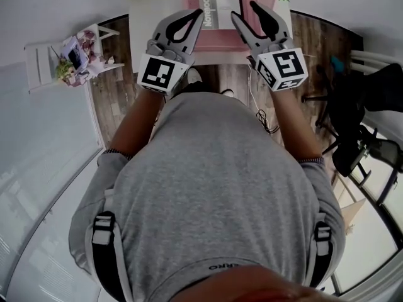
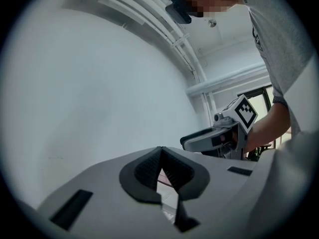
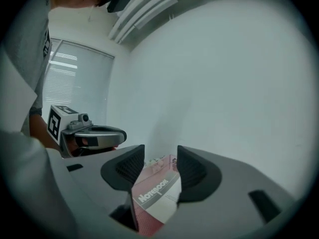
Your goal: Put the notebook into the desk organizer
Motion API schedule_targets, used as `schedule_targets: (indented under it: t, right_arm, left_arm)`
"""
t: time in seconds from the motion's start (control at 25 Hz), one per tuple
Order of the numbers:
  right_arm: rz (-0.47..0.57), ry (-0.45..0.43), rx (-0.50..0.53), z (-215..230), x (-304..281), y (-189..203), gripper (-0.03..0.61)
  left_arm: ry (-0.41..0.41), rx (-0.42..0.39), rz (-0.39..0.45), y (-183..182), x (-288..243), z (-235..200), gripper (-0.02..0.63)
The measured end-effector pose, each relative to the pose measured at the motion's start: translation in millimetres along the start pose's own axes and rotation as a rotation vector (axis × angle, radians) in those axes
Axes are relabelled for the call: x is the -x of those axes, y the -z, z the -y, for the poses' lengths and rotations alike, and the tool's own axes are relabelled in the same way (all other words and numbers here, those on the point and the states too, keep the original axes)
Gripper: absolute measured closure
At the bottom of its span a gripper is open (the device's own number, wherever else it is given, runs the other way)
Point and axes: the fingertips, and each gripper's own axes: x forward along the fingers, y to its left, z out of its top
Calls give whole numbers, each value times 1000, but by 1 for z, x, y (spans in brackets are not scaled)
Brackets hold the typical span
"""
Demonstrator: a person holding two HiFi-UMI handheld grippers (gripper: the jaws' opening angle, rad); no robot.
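The right hand-held gripper (image 3: 160, 164) is keeping its two jaws apart and is not grasping anything. The notebook (image 3: 154, 193) is showing in the gap, but it is lying beyond the jaws, with its cover facing the camera and both its sides hidden behind the dark pads (image 3: 130, 166). The left hand-held gripper (image 2: 160, 156) is clenched. Its pads are meeting at the tips with nothing between them, and only a thin piece of the notebook is appearing through the slit lower down. In the head view both hand-held grippers are being held side by side in front of the person, near each other but apart, and are pointing forward toward the notebook. The notebook is lying flat on the white table (image 1: 151, 14), just ahead of the fingertips. It has a pink cover with a grey and white band that carries a printed word. The person is wearing a grey shirt (image 1: 214, 187), and both bare forearms are reaching forward. Under the arms a wooden floor (image 1: 123, 106) is showing. Far to the left a white rack (image 1: 44, 61) is standing with a flower-patterned thing in it, well apart from the notebook. To the right a black chair (image 1: 352, 131) is standing on the floor.
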Motion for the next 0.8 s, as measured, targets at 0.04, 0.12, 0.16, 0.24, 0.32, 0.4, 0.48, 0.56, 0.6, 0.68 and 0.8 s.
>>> schedule_targets:
  t: [0.04,0.12,0.16,0.24,0.32,0.4,0.48,0.56,0.6,0.68,0.8]
  right_arm:
    - [8,-3,6,-2,4,-2,374]
    - [20,-9,12,-7,13,-4,420]
    - [28,-12,17,-9,18,-5,443]
    - [45,-16,31,-13,26,-5,489]
    - [56,-15,40,-15,34,-4,552]
    - [67,-12,45,-17,41,-4,572]
    - [77,-13,44,-18,48,-4,572]
    - [82,-12,41,-19,55,-4,572]
    - [84,-13,41,-20,59,-4,572]
    - [88,-16,44,-23,66,-4,572]
    - [100,-21,55,-27,77,-5,572]
  left_arm:
    - [-4,1,2,-1,2,3,597]
    - [-7,-5,-1,-1,6,11,597]
    - [-11,-4,1,-2,8,14,597]
    - [-18,-2,7,-5,12,22,597]
    - [-19,-11,8,-7,15,29,597]
    - [-23,-9,14,-10,18,35,597]
    - [-25,-4,24,-13,19,40,597]
    - [-24,-6,25,-13,21,46,597]
    - [-24,-6,22,-12,23,48,597]
    - [-26,-6,16,-11,26,52,597]
    - [-26,-6,24,-15,28,59,597]
